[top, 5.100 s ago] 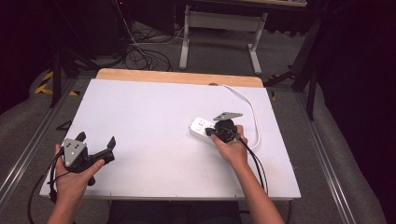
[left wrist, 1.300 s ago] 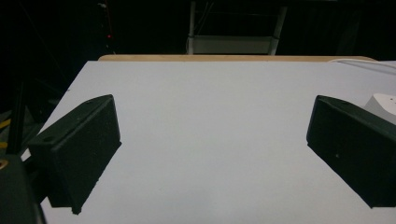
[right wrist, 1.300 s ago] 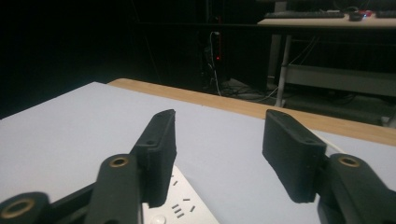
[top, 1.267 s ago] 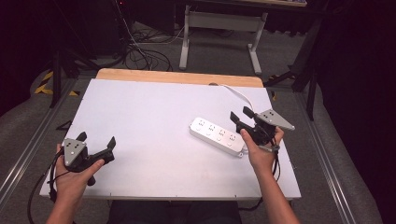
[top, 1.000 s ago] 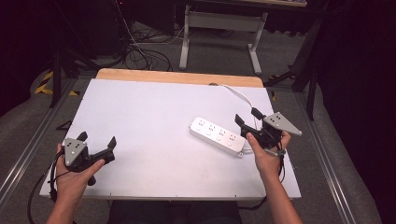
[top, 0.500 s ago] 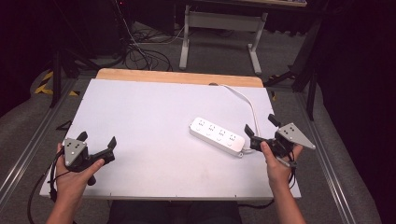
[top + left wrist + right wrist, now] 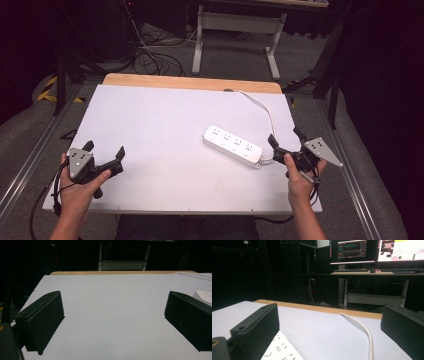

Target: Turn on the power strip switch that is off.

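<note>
Lying on the table: power strip, cord cut off at far edge. Left gripper, right gripper: jaws wide, empty, apart from strip.

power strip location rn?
High view: power strip lies flat on the table's right half, angled, just left of the open right gripper, untouched.

Power strip lies on the table, right of centre. Its cord runs to the far edge. Right gripper just right of strip, near edge. Left gripper at near-left corner, well apart.
</note>
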The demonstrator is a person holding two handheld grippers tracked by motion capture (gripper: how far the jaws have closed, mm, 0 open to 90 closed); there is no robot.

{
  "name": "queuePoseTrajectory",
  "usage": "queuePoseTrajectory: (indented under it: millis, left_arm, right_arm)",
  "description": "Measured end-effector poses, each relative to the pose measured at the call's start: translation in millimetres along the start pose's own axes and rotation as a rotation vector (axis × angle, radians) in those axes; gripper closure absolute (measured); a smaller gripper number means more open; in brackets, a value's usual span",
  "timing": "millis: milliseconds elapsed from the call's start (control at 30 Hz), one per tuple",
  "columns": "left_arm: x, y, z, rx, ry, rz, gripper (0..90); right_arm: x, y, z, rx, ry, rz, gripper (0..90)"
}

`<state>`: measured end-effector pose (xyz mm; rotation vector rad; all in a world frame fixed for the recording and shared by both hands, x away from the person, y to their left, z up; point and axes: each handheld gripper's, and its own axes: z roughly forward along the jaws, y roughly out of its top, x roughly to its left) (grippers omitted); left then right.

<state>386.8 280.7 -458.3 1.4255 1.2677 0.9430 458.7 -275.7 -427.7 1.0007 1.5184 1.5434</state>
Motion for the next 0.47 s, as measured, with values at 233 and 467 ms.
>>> queuePoseTrajectory:
  millis: [233,467]
  left_arm:
    - [0.2,-0.1,-0.2,0.001,0.001,-0.005,3.1]
    - [0.3,-0.1,-0.2,0.0,0.002,-0.005,3.1]
  right_arm:
    - [-0.7,0.2,0.0,-0.005,0.001,0.001,3.1]
    - [-0.1,0.1,0.3,-0.003,0.003,0.005,3.5]
